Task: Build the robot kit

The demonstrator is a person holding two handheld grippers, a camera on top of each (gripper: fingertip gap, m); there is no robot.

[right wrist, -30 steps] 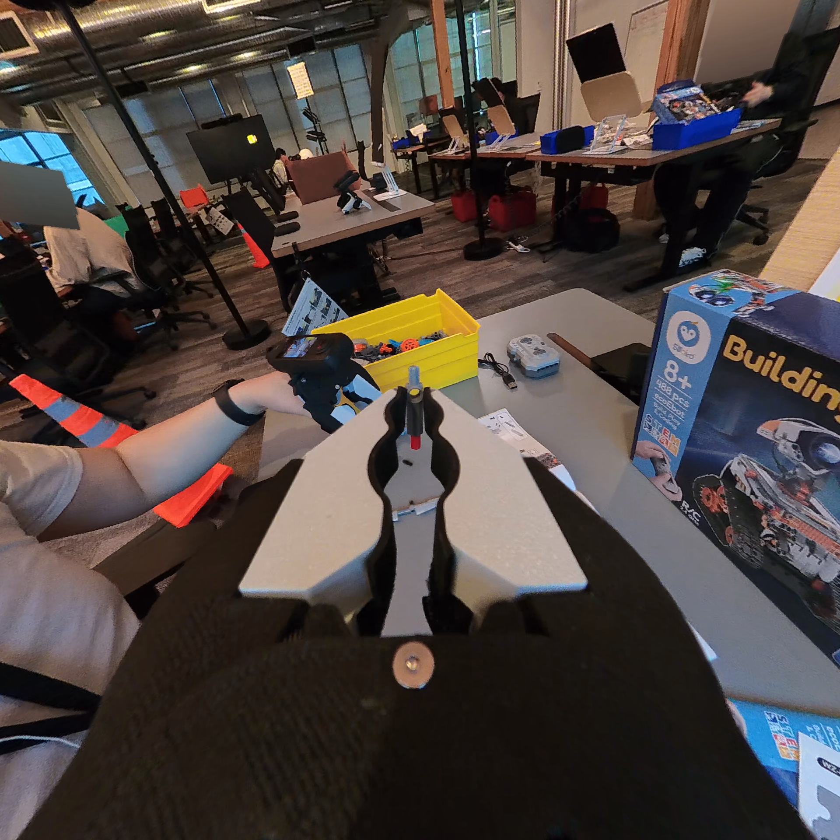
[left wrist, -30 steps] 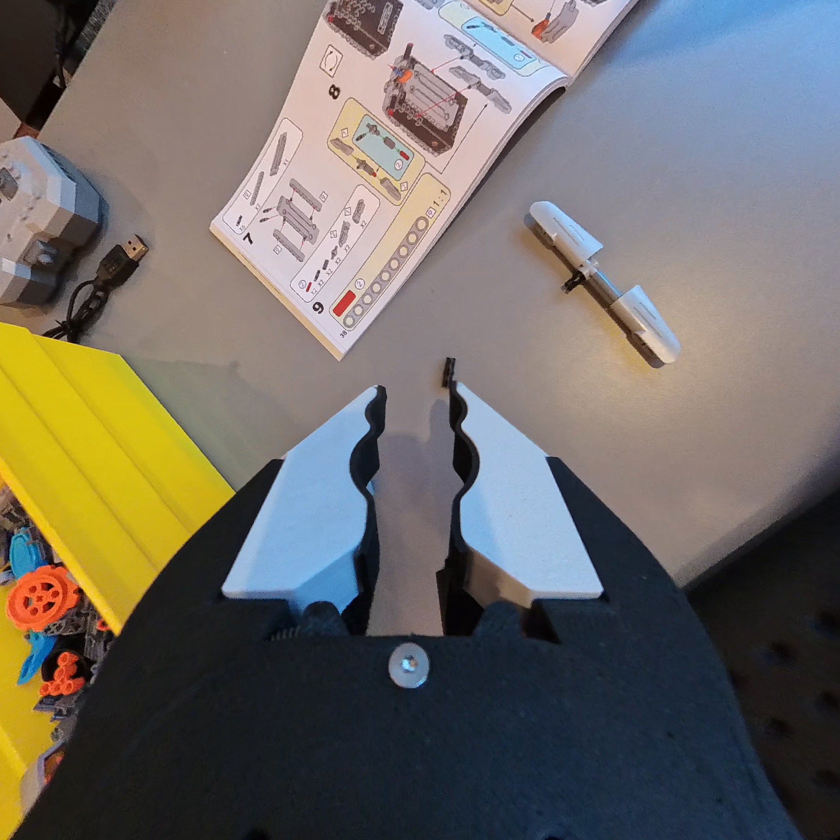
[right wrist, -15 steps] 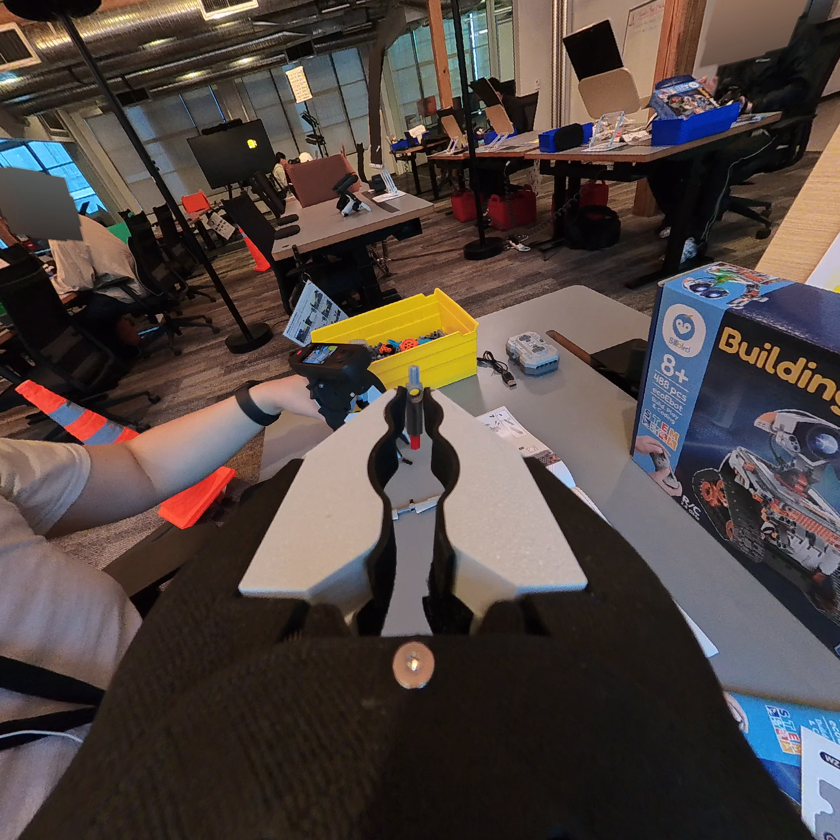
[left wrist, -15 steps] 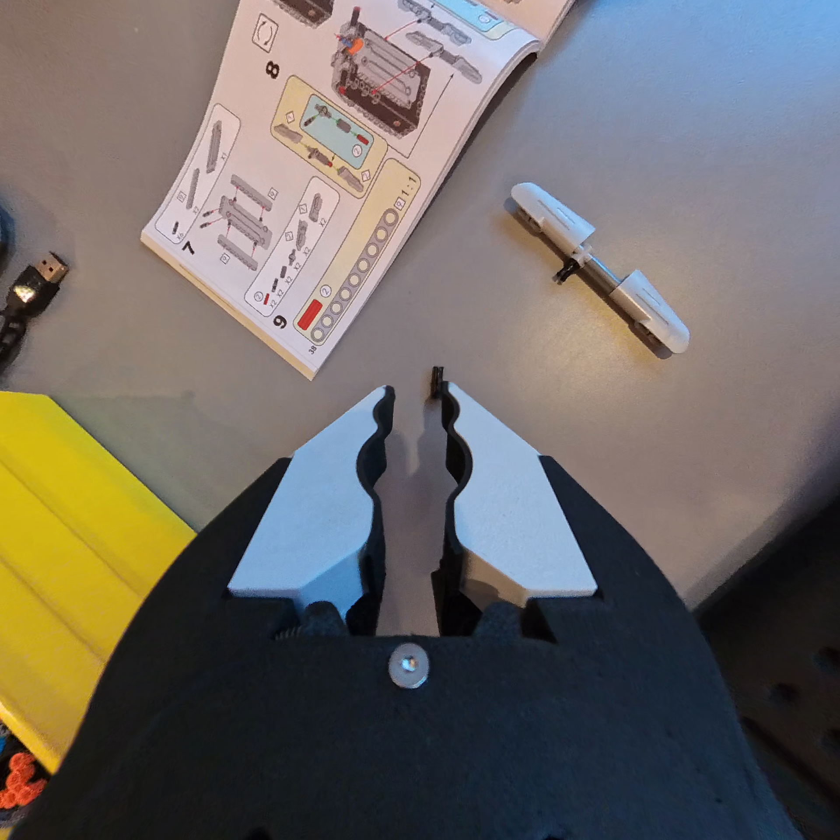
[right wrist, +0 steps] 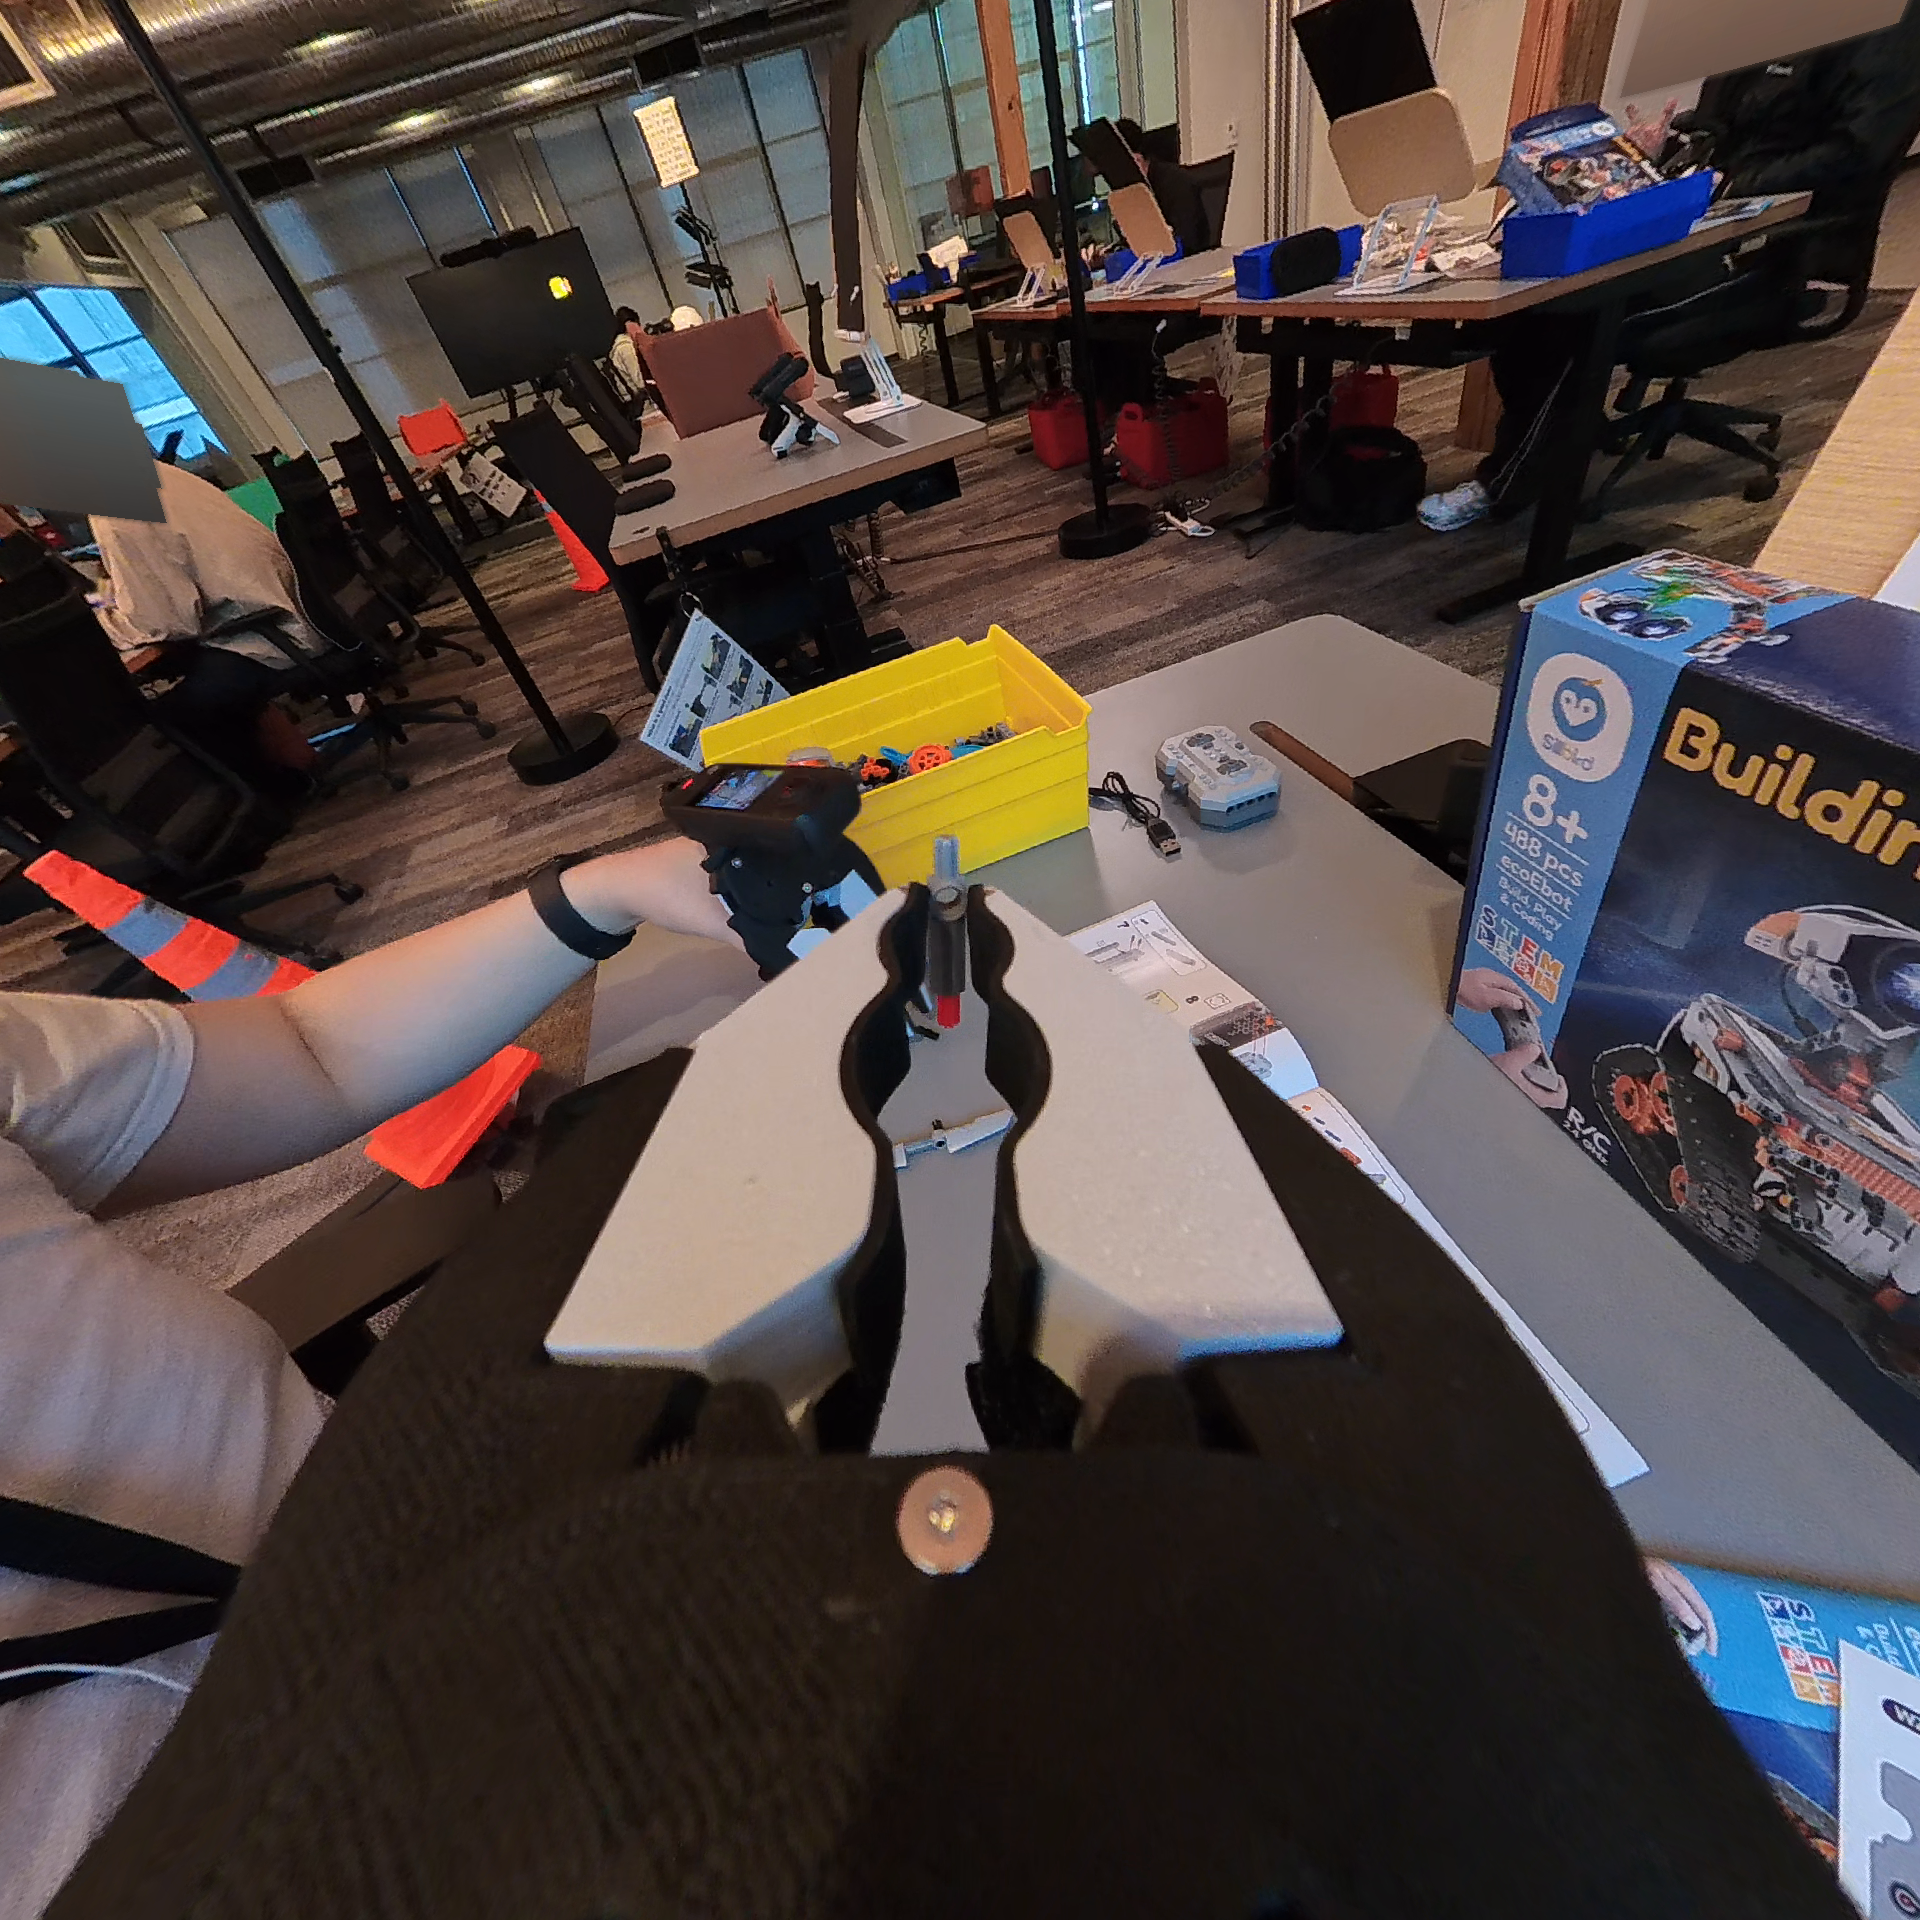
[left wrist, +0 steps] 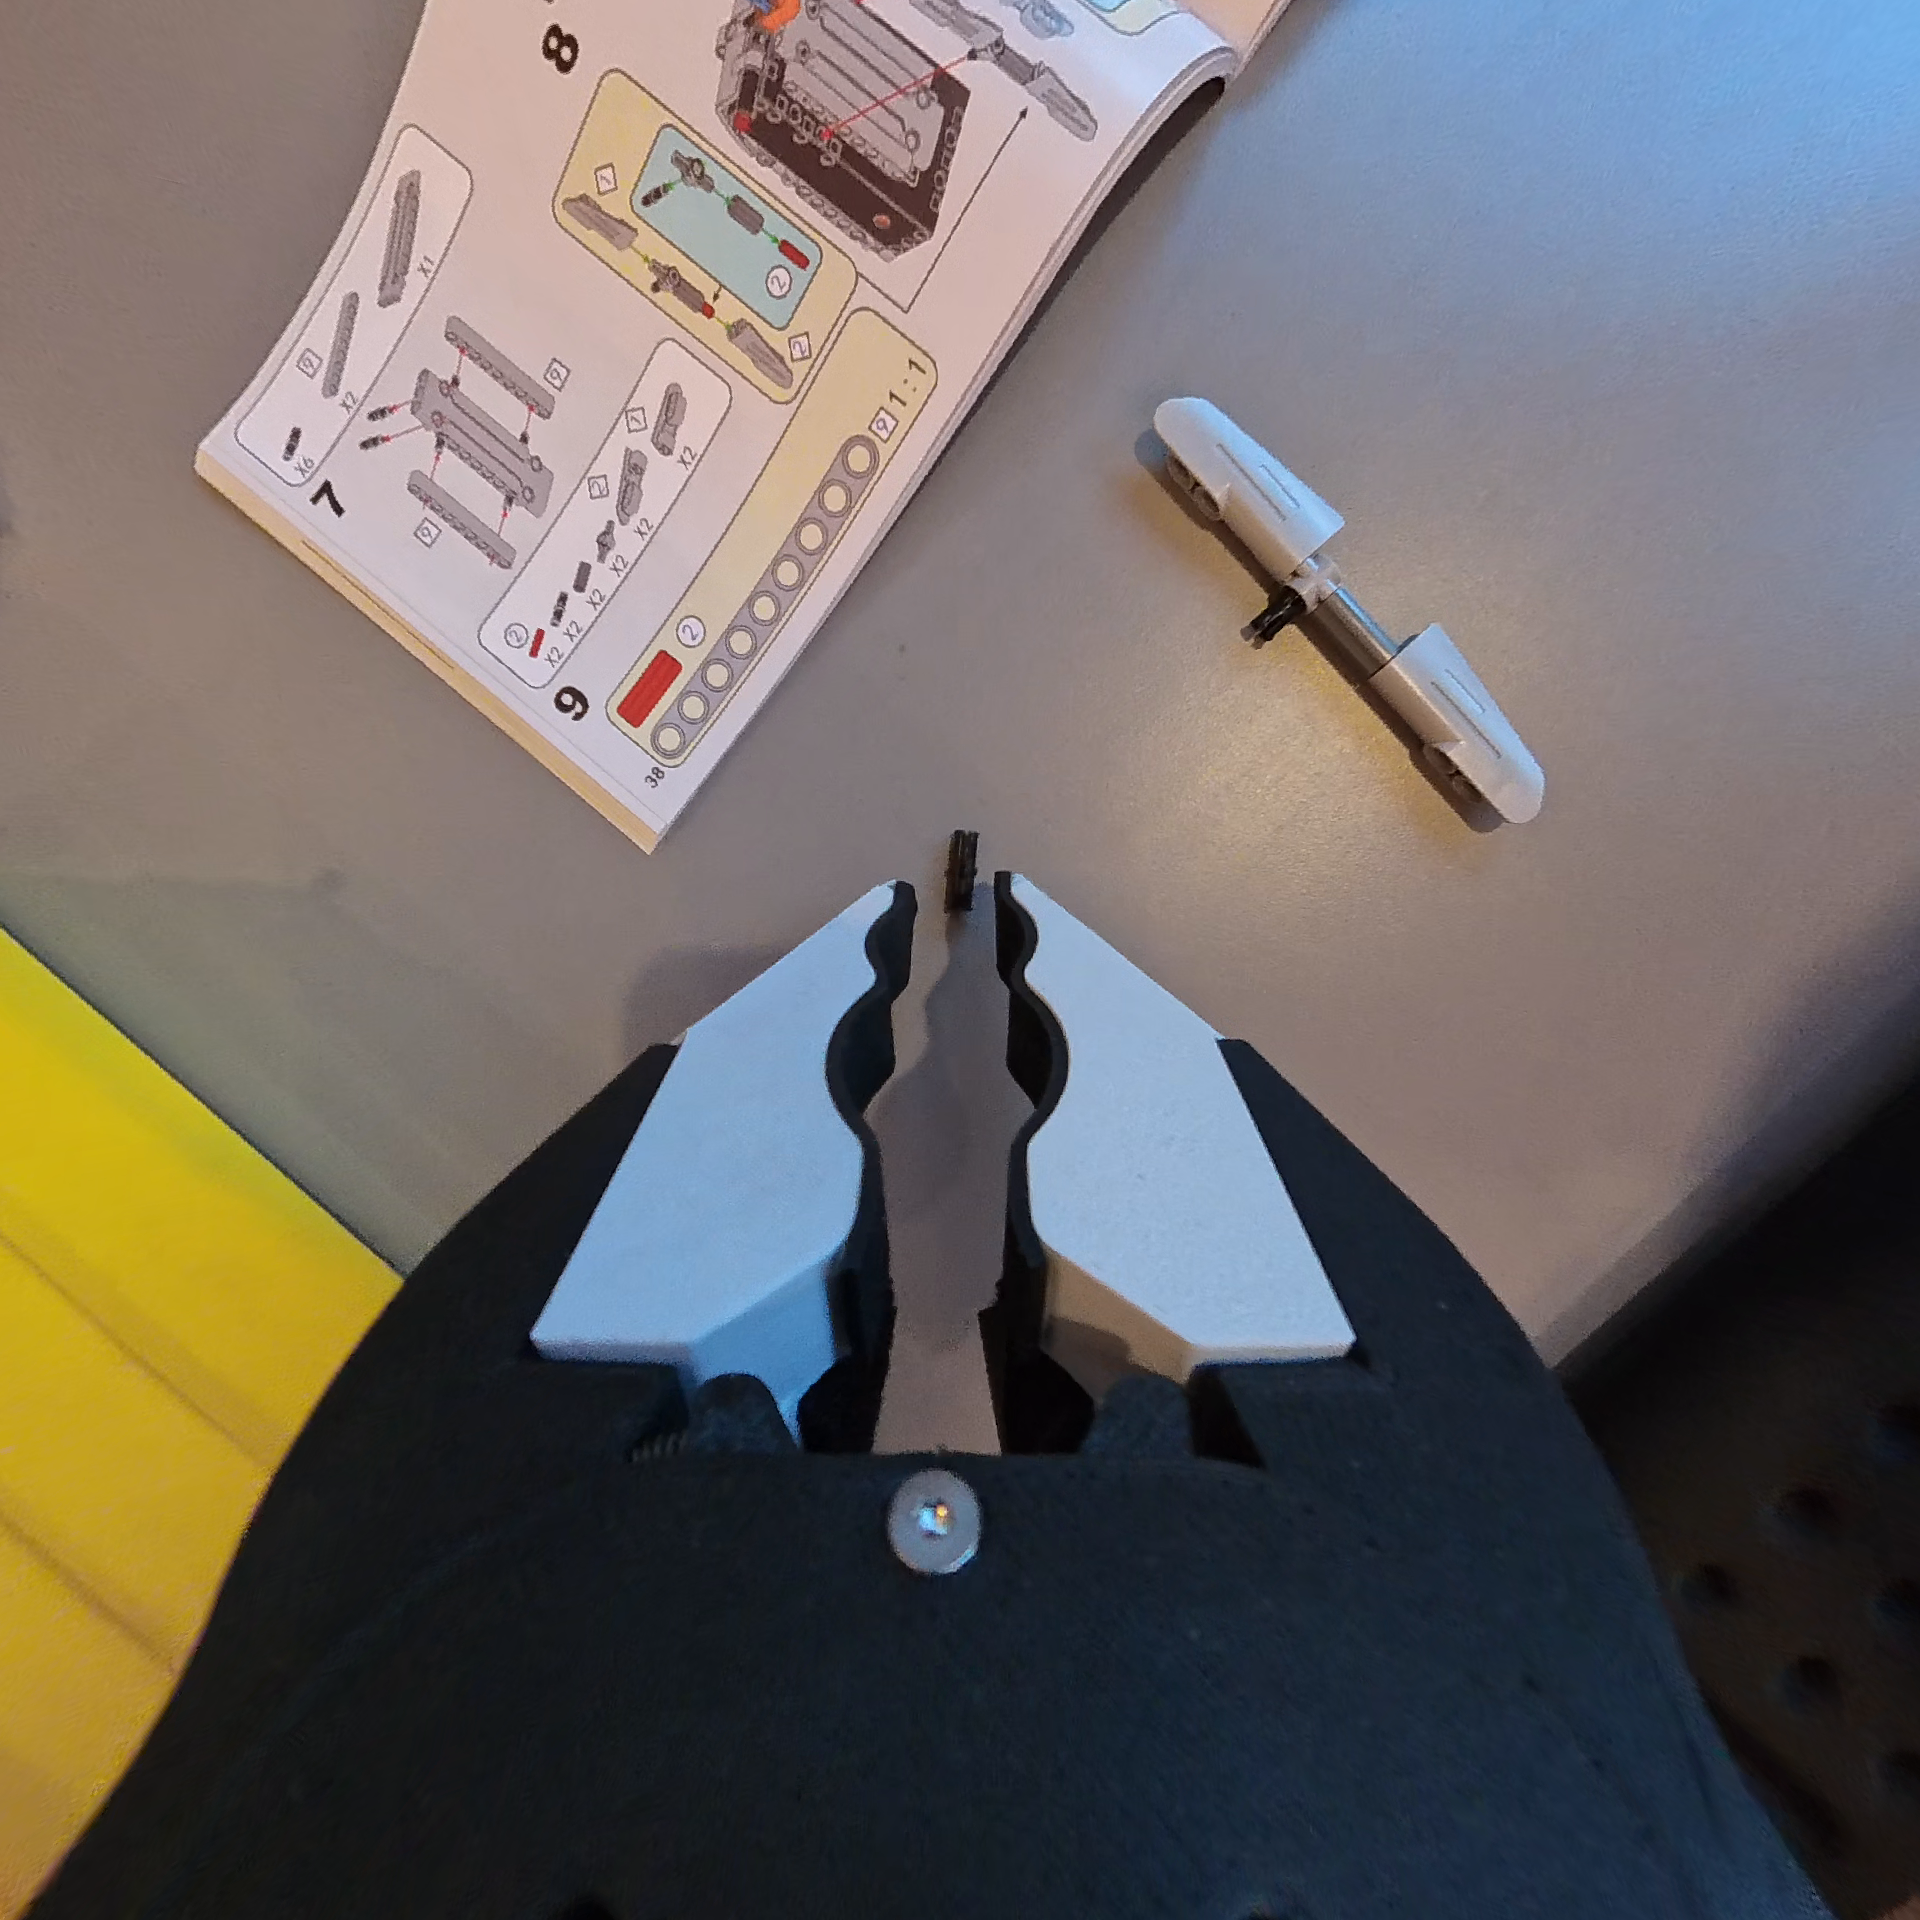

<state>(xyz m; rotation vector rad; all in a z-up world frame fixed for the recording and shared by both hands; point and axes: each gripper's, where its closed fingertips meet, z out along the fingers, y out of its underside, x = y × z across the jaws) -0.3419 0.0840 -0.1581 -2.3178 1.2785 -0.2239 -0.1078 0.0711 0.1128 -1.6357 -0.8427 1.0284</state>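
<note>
My left gripper (left wrist: 956, 888) hangs low over the grey table (left wrist: 1507, 260), its jaws a narrow gap apart. A small black pin (left wrist: 962, 871) lies on the table right at the tips, in the gap, not visibly pinched. A white two-panel assembly on a grey axle (left wrist: 1345, 613) lies to the right of it. My right gripper (right wrist: 945, 899) is shut on a short axle piece (right wrist: 945, 951) with a grey top, black body and red end, held upright above the table. The left gripper (right wrist: 774, 842), in a person's hand, also shows in the right wrist view.
An open instruction booklet (left wrist: 623, 416) lies ahead left of the left gripper. A yellow parts bin (right wrist: 966, 800) stands beyond it. A grey control unit (right wrist: 1216, 774) and USB cable (right wrist: 1138, 816) lie farther back. A large blue kit box (right wrist: 1714, 935) stands at right. The table edge (left wrist: 1621, 1278) runs near right. The left gripper's tips are roughly 35 cm from the right gripper's.
My left gripper's jaws have narrowed around the black pin, which now sits between the tips instead of at the right tip. The view swung off the yellow bin. The right gripper keeps its hold.
</note>
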